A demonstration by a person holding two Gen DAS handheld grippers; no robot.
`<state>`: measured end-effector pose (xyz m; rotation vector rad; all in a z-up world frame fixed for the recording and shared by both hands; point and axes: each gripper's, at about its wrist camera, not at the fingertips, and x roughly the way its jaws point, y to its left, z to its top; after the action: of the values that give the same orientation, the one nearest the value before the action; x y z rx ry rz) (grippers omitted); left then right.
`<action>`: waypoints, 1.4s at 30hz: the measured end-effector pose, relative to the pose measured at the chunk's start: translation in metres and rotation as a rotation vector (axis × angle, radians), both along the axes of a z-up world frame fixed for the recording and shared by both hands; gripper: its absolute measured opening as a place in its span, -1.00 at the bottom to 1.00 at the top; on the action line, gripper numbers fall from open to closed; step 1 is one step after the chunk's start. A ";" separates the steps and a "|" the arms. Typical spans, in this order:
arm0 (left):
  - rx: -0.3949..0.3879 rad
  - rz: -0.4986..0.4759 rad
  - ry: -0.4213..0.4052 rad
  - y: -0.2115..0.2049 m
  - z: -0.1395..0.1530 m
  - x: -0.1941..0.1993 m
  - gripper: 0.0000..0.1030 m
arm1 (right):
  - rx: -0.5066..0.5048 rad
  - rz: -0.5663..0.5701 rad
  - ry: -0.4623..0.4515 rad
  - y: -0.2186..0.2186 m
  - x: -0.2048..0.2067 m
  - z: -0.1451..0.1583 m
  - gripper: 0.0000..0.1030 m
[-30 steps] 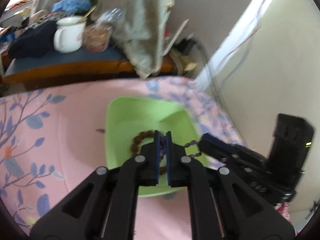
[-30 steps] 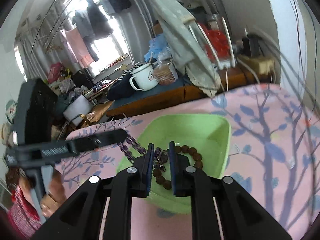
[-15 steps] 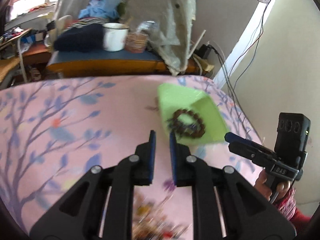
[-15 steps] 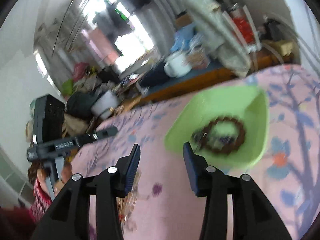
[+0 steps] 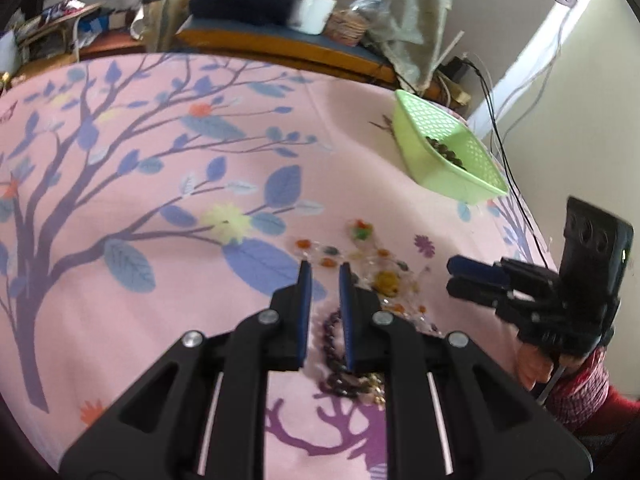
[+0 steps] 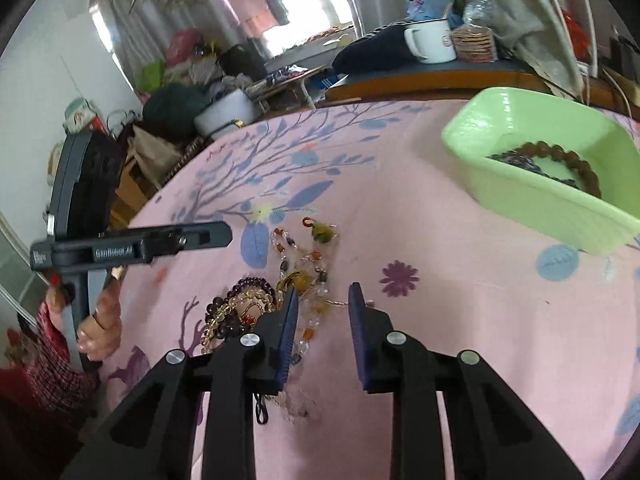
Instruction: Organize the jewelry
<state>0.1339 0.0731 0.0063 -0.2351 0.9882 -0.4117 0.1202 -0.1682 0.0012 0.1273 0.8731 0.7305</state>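
Pink tree-print cloth (image 5: 160,208) fills your frames. Green tray (image 6: 532,200), upper right, holds brown beads (image 6: 576,164). Loose jewelry pile (image 6: 280,280) lies mid-frame, just ahead of your grippers. Left gripper (image 5: 324,276): narrow gap, just been opening, nothing gripped. Right gripper (image 6: 320,300): wide, empty.

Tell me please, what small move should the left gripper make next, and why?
Probably lower the left gripper onto the dark purple bead bracelet and close. Its jaws have just been opening, nothing between them, and the bracelet lies on the pink cloth just beneath. The green basket already holds a brown bead bracelet, so the pile looks next.
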 end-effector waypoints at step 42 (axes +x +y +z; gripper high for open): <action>-0.178 -0.213 -0.336 -0.129 0.216 0.055 -0.92 | 0.277 -0.224 -0.275 -0.112 0.023 0.198 -1.00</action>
<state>0.1885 -0.0556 0.2224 -0.2125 0.6477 -0.7109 0.1431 -0.2804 0.1995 0.3570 0.4831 0.6374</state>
